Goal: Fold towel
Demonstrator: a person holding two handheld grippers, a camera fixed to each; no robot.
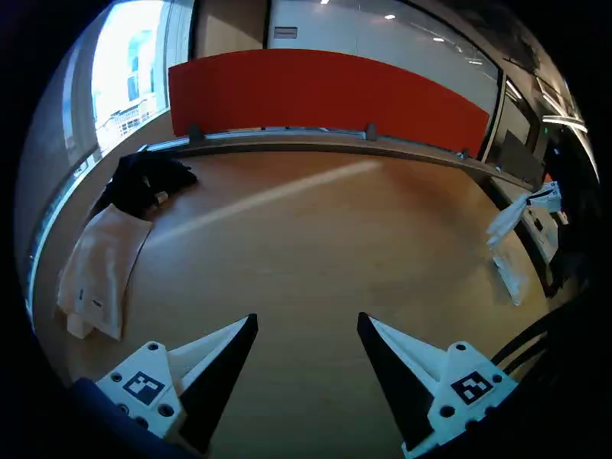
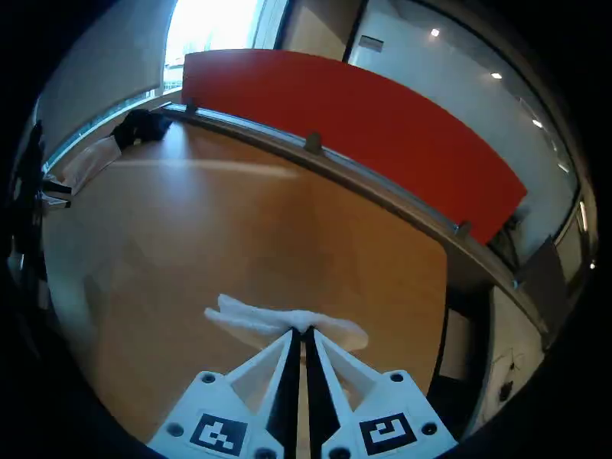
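Towel [image 2: 283, 321], white and bunched, sits pinched between the clenched fingers of the right gripper [image 2: 304, 333] above the wooden table [image 2: 191, 229], with bare wood running out to the red divider [image 2: 367, 115] at the far edge. The left gripper [image 1: 306, 321] hovers with its fingers spread wide and holding nothing. Its view shows the towel far off to its right, and a beige folded cloth [image 1: 103, 268] and a black bundle [image 1: 145, 180] by the table's left edge.

Office, wooden desk [image 1: 306, 229], red divider screen [image 1: 321, 96]
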